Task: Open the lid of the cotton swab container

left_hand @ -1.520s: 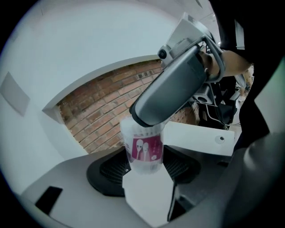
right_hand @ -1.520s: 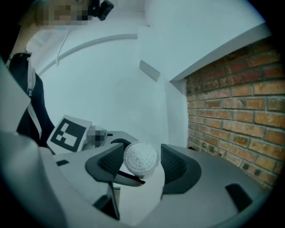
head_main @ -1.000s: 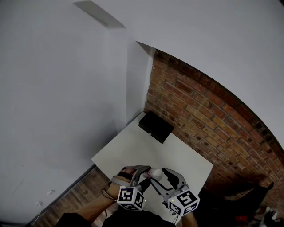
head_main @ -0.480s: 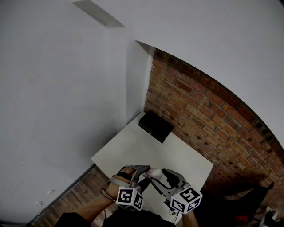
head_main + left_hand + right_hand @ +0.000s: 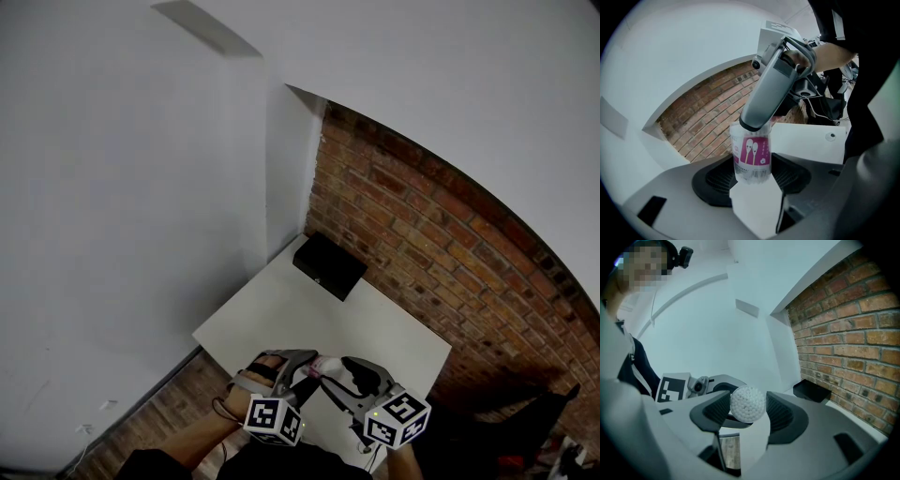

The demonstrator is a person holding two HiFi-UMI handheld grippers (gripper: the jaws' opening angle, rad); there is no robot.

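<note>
Clear plastic with a pink label showing two cartoon swabs: the cotton swab container (image 5: 751,157) stands upright between the left gripper (image 5: 752,180) jaws, which pinch its lower half from both sides. Only this view shows the label and the right gripper coming down along the container's axis onto its top, with a person's hand (image 5: 825,49) on that gripper's handle.

The right gripper (image 5: 747,411) view looks end-on instead. The lid (image 5: 747,404) appears as a round white dimpled disc, and both jaws press on its sides.

The head view gives the wider layout. Both grippers meet tip to tip above the near edge of the white table (image 5: 281,319), angled slightly downward, and the container is held off the table between them. Their marker cubes (image 5: 275,419) point toward the camera. A black box (image 5: 328,266) sits at the far corner against the brick wall (image 5: 422,244).
</note>
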